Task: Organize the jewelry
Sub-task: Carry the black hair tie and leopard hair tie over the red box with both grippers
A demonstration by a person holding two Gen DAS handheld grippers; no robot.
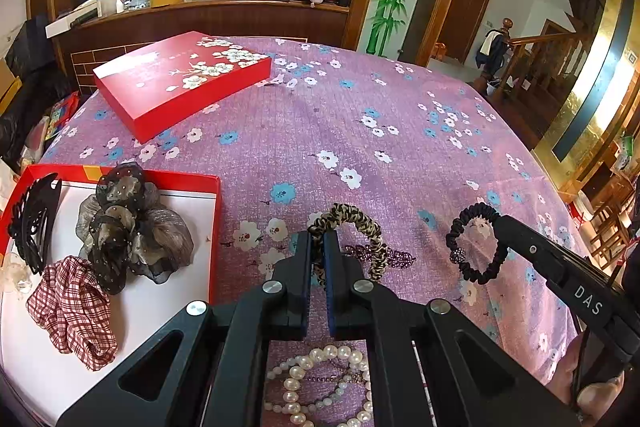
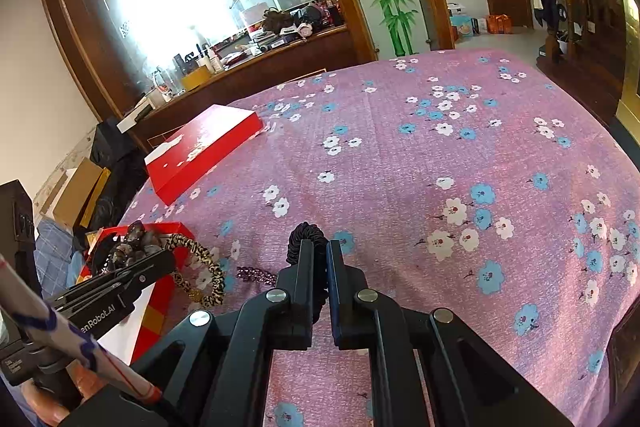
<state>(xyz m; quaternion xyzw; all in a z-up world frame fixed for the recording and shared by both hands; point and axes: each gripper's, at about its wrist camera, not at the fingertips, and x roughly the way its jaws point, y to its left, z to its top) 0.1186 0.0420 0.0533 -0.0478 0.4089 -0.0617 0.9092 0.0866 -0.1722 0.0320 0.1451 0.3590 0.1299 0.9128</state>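
Left hand-held gripper (image 1: 319,247) clamped on leopard scrunchie (image 1: 352,227) | right hand-held gripper (image 2: 320,259) pinching black scrunchie (image 2: 306,233) | both probably headed for box (image 1: 214,227), near left on desk (image 1: 400,147)

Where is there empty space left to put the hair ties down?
Bare cloth lies between the red lid and the leopard scrunchie. The open box has white floor free along its right wall. Its left side is crowded.

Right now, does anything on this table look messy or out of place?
Somewhat. The purple beaded clip and pearl strands lie loose on the tablecloth, outside the open red box. The box's lid sits askew farther back. Nothing looks damaged.
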